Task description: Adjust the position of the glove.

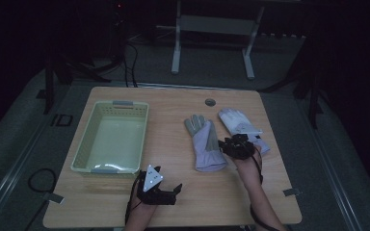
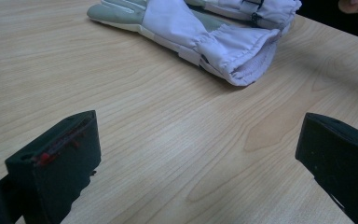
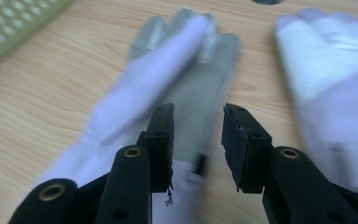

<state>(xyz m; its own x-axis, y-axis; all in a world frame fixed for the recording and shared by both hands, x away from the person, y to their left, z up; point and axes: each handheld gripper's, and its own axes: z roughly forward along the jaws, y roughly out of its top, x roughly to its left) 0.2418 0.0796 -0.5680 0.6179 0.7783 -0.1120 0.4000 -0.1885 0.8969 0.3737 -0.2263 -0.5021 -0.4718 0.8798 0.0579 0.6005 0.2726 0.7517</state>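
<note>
Gloves: two counted, lying side by side right of centre on the table point(image 1: 183, 192). Grey-palmed glove point(image 1: 206, 144) sat left of the white glove point(image 1: 241, 126). One basket point(image 1: 111, 137), far left. Right gripper point(image 1: 227, 146) hovered over the grey-palmed glove's cuff, jaws partly apart, gripping nothing. Left gripper point(image 1: 178, 188) rested near the front edge, jaws wide, bare wood between. Left gripper view showed the glove cuffs' ribbed openings; high view didn't.

A light wooden table point(image 1: 173, 192) carries a pale green basket point(image 1: 111, 139) and two gloves point(image 1: 205, 140) point(image 1: 241, 124).
</note>
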